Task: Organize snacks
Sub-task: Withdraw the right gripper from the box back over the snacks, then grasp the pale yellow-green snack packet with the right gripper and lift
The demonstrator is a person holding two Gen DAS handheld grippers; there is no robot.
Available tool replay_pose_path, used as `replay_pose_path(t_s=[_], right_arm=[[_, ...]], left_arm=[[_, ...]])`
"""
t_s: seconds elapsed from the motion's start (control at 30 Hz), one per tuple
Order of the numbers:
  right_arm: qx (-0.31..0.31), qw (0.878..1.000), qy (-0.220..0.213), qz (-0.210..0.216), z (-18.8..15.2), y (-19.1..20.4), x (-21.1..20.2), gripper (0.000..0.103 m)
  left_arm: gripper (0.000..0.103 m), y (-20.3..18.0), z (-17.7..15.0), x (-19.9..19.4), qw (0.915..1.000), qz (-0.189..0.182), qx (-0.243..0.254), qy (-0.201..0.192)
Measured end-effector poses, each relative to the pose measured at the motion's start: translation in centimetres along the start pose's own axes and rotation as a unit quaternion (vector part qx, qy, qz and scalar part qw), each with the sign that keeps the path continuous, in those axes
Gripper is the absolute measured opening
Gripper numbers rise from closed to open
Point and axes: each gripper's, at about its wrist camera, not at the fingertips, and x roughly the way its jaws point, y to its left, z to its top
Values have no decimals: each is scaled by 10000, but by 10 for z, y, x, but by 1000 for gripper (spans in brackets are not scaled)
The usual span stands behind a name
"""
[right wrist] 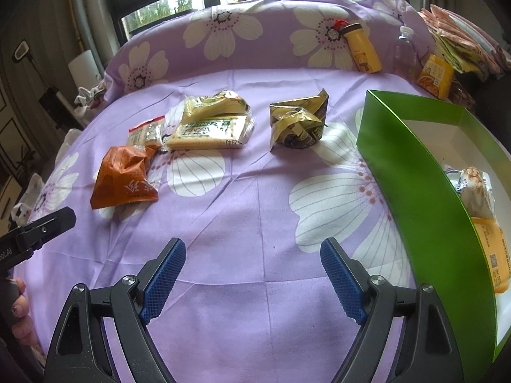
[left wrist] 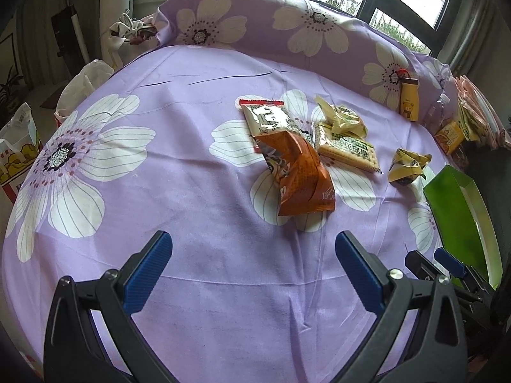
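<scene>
Several snacks lie on the purple flowered cloth. An orange packet [left wrist: 300,175] [right wrist: 123,175] lies nearest, partly over a red-edged packet [left wrist: 271,116] [right wrist: 145,132]. Beside them is a cracker pack [left wrist: 346,148] [right wrist: 209,132] with a crumpled yellow-green wrapper [left wrist: 343,118] [right wrist: 215,103] on it. A crumpled gold wrapper [left wrist: 407,166] [right wrist: 298,119] lies apart on the right. A green box [left wrist: 460,223] [right wrist: 412,172] stands at the right and holds two snacks [right wrist: 476,191]. My left gripper [left wrist: 254,252] and right gripper [right wrist: 254,255] are open and empty, hovering short of the snacks.
A flowered pillow [left wrist: 255,22] [right wrist: 255,35] runs along the back. A yellow bear bottle [left wrist: 408,102] [right wrist: 364,49], a clear bottle [right wrist: 404,48] and an orange carton [left wrist: 448,137] [right wrist: 436,71] stand at the back right. Bags [left wrist: 19,146] sit left of the bed.
</scene>
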Motion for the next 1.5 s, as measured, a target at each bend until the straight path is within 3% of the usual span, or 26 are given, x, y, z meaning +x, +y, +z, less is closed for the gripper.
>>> replay_pose_path(t_s=[0.4,0.67,0.77,0.9,1.0,1.1,1.23,1.27,1.33,1.37,1.4,1.47,1.5], right_arm=[[-93,9999,-92,106,0,5,-2,86],[136,9951,249,944,28,3,6,87],[-146,9922,539,1115,57,13,22,95],[-600,9928,719,752,109,31,51,95],[-758,9925,706,654,154,45,80,95],[-836,9898,1015,547,183,55,124,95],[-1090,9893,970,90,192,62,171,95],[-1035,9883,1116,-79,191,61,182,95],[-865,9866,1381,-5,182,58,198,94],[-958,9892,1108,-40,179,60,193,90],[-1127,9890,961,-6,175,64,188,77],[-1179,9889,887,154,171,67,178,59],[-1052,9899,920,226,170,65,173,55]], left_arm=[[102,6,3,1,9992,-270,-237,201],[102,22,8,4,9968,-374,-639,307],[102,25,9,11,9947,-484,-748,517],[102,26,10,13,9907,-814,-857,670],[102,25,8,12,9900,-856,-851,727],[102,20,6,14,9899,-919,-711,812],[102,20,7,19,9896,-898,-691,885],[102,20,6,20,9896,-886,-684,903],[102,19,6,21,9892,-908,-660,938],[102,19,6,20,9890,-923,-661,945],[102,18,5,20,9890,-937,-659,940],[102,16,6,21,9894,-920,-624,936],[102,16,5,21,9898,-890,-605,936]])
